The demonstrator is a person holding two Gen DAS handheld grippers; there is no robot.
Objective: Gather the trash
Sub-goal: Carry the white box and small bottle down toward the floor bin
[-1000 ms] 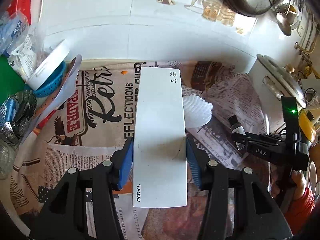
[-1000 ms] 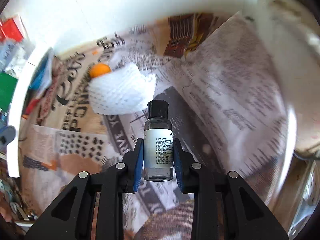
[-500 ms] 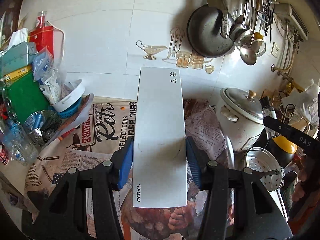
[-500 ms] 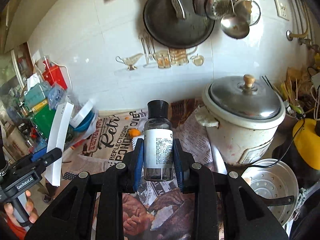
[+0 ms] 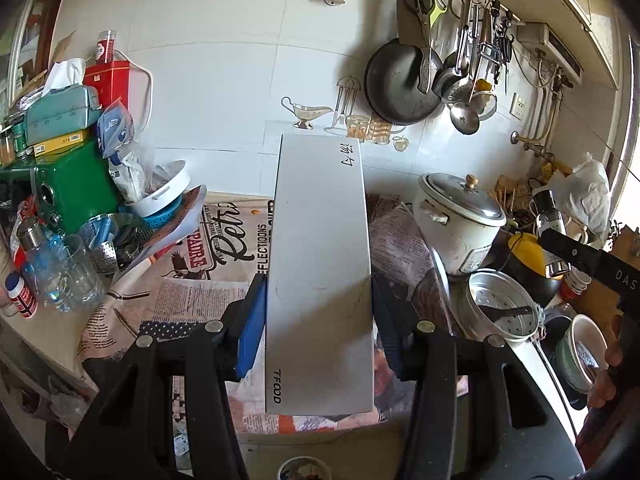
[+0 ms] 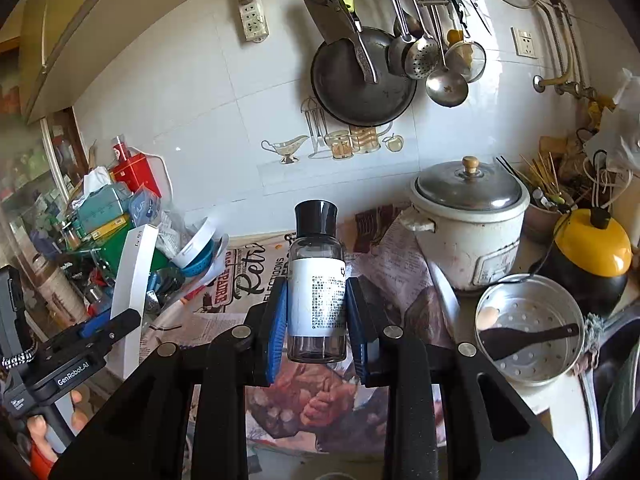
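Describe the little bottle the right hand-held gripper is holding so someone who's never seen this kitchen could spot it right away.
Find the white rice cooker on the newspaper-covered counter; just to its left in the right wrist view, the right hand-held gripper is raised. Upright between its blue pads stands the bottle. It is small and clear, with a black cap and a white label of fine print, unlike the flat white box in the left hand-held gripper.

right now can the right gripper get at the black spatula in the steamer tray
Probably not yet: the right gripper is shut on a clear bottle. The black spatula lies uncovered in the steamer tray, so the path looks free.
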